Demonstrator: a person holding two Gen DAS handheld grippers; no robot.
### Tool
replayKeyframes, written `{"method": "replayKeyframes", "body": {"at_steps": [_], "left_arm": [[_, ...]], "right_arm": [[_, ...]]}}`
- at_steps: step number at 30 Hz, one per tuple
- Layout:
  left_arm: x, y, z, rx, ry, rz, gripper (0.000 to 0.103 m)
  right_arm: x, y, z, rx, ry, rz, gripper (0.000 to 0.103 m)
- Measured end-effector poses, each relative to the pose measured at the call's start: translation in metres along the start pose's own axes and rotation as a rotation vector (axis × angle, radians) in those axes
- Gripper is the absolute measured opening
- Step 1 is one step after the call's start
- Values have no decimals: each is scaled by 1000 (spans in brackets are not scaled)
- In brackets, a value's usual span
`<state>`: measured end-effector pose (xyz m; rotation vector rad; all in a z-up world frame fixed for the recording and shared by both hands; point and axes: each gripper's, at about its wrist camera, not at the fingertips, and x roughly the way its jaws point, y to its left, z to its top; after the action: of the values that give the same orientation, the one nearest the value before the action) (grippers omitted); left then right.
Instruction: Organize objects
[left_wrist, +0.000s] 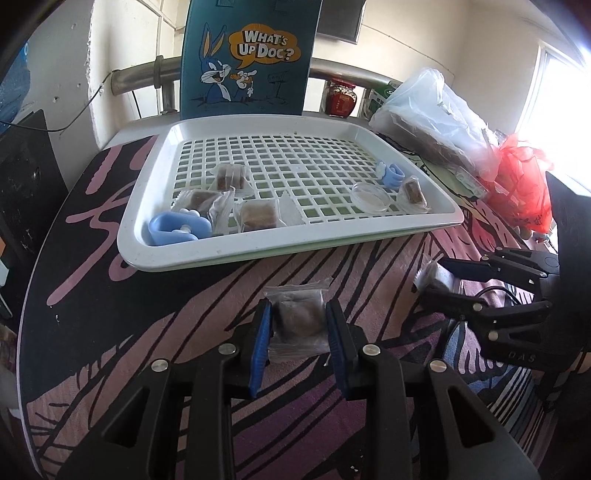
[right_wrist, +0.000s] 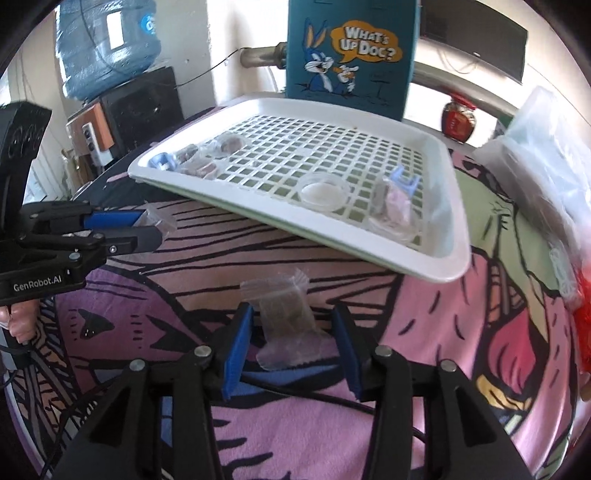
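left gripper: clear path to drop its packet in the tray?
Probably yes. The left gripper is shut on a wrapped packet, and only bare cloth lies between it and the white tray; the middle grid is unoccupied.

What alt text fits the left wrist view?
The left gripper is shut on a wrapped snack packet over a patterned tablecloth. Behind sits a white grid tray holding more packets.

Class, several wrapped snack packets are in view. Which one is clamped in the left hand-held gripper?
The wrapped brown packet on the patterned cloth, pinched between the blue pads of the left hand-held gripper. The others lie on the white tray or by the right hand-held gripper.
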<state>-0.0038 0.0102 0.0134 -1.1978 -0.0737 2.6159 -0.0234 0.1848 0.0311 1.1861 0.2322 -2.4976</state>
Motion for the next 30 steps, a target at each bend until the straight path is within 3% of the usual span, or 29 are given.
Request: {"method": "replayKeyframes", "body": {"at_steps": [2,6,12,30], "left_arm": [[-1,0,0,0,-6,-2,28],[-5,2,0,-13,-29,-9,28],[-15,5,5,-18,-98,20,28],[-14,3,4,-12,-89,23,29]], "right_arm": [[-2,-4,-1,20,-8,14,33],[-7,-7,-2,65,-31,30,32],[-26,-1,-1,92,-143,-4,32],[-33,2,-4,102,-194,-1,32]]}}
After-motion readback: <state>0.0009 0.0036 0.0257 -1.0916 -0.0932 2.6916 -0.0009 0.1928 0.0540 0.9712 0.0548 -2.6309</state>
